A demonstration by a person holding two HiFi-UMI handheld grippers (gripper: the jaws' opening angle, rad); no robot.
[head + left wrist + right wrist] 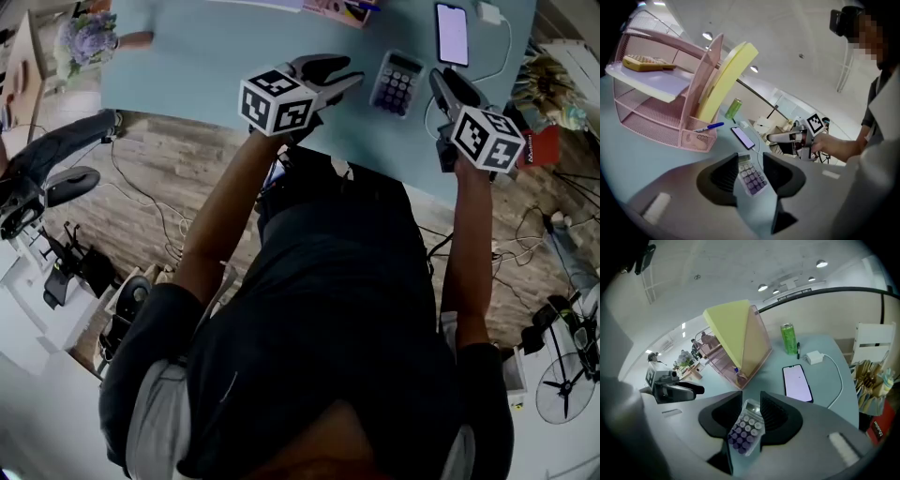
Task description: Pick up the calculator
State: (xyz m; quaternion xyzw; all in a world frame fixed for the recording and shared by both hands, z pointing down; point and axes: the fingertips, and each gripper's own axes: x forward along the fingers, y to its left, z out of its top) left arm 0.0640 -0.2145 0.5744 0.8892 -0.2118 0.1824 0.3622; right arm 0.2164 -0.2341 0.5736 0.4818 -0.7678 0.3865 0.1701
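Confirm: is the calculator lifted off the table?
No, the calculator lies flat on the table, between left gripper and right gripper.

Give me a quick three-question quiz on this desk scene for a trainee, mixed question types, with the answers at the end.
1. True or false: the right claw is shut on the calculator.
2. Which lies nearest the calculator? A green can, B phone, C blue pen.
3. What colour is the mesh organizer?
Key: 1 false, its jaws stand apart; 2 B; 3 pink.
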